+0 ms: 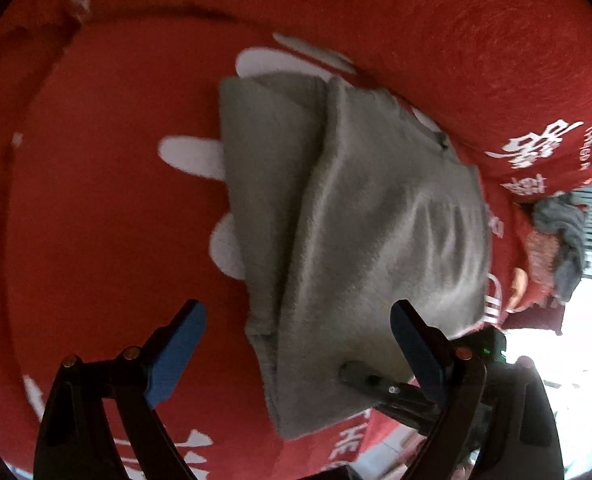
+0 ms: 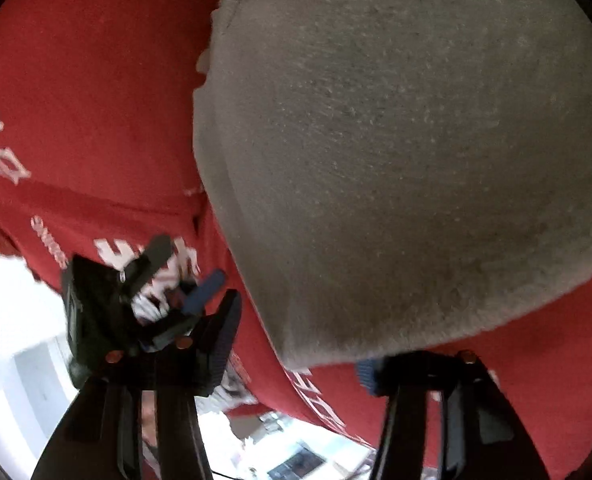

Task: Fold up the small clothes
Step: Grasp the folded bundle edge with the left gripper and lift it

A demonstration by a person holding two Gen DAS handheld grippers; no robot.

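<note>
Mid-fold: left tongs (image 1: pixel 298 312) gape empty over the cloth (image 1: pixel 376 200); right tongs (image 2: pixel 296 340), part-open, straddle its table-edge (image 1: pixel 96 200) hem, so pinching comes next.

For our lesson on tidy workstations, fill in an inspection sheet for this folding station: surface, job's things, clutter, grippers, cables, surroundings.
Surface: red cloth with white print covers it.
Job's things: grey garment, folded in layers, lying on the red cloth.
Clutter: dark grey bundle of fabric at the cloth's far edge.
Grippers: left gripper, jaws wide open at the garment's near end; right gripper, jaws apart at the garment's edge, no grip seen.
Cables: nothing seen.
Surroundings: a bright room beyond the cloth's edge, too blurred to read.
</note>
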